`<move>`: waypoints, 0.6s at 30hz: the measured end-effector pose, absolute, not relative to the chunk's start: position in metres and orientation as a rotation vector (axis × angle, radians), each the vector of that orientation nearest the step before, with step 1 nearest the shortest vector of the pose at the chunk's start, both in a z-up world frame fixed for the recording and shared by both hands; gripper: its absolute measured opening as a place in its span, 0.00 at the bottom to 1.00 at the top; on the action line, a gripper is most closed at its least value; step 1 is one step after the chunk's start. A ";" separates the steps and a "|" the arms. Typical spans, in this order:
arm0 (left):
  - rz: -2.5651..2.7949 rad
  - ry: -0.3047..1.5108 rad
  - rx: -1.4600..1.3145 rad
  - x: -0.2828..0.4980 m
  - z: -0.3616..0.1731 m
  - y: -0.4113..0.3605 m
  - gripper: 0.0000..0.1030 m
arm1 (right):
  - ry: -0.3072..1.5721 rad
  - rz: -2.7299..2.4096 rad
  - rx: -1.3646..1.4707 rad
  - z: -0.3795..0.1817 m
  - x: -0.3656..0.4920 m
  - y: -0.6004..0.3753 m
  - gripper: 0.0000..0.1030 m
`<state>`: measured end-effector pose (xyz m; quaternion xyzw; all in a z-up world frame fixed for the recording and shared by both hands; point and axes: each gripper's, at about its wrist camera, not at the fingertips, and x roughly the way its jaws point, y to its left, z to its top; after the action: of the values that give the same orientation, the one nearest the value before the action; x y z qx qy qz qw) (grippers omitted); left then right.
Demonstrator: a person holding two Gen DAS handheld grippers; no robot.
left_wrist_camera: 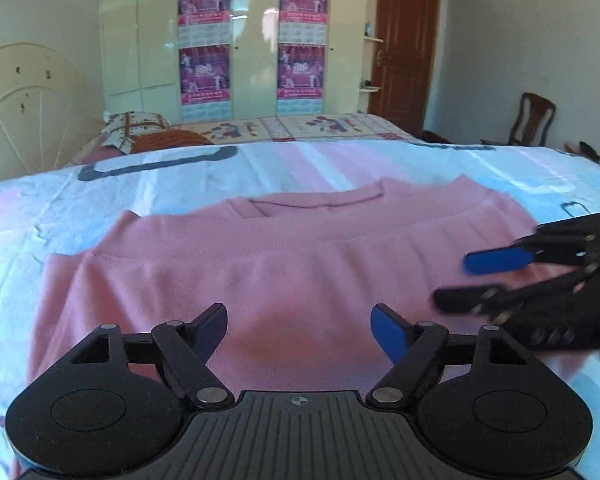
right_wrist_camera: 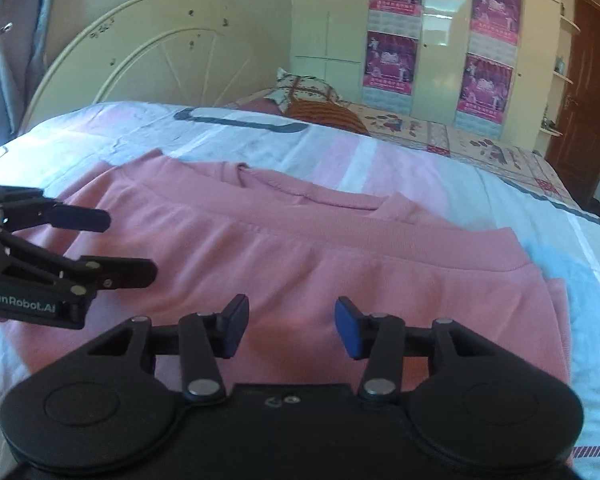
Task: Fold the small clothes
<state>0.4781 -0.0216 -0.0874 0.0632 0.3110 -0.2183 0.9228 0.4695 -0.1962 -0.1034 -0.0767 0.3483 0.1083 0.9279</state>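
A pink garment (left_wrist_camera: 260,264) lies folded on the bed, neckline toward the far side; it also shows in the right wrist view (right_wrist_camera: 320,256). My left gripper (left_wrist_camera: 298,330) is open and empty just above the garment's near part. It also shows at the left of the right wrist view (right_wrist_camera: 128,244). My right gripper (right_wrist_camera: 290,326) is open and empty above the garment's near edge. It also shows at the right of the left wrist view (left_wrist_camera: 456,280), over the garment's right side.
The garment lies on a white, pink and blue bedspread (left_wrist_camera: 180,184). A pillow (left_wrist_camera: 136,128) and a cream headboard (left_wrist_camera: 24,108) are at the far left. Wardrobe doors with posters (left_wrist_camera: 252,40), a brown door (left_wrist_camera: 404,48) and a chair (left_wrist_camera: 532,120) stand beyond.
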 end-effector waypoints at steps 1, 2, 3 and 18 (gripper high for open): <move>-0.448 0.639 0.167 0.475 -0.091 -0.026 0.76 | 0.726 0.242 -0.172 -0.107 0.468 -0.191 0.46; -0.430 0.645 0.196 0.473 -0.095 -0.029 0.76 | 0.731 0.243 -0.194 -0.111 0.465 -0.188 0.46; -0.414 0.651 0.185 0.472 -0.097 -0.025 0.76 | 0.729 0.244 -0.214 -0.113 0.463 -0.186 0.46; -0.272 0.637 0.080 0.454 -0.089 0.051 0.76 | 0.731 -0.030 0.025 -0.090 0.420 -0.295 0.44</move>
<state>0.4542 0.0509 -0.0893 0.0391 0.3121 -0.1331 0.9398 0.4200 -0.2955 -0.0896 0.0120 0.3575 -0.0146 0.9337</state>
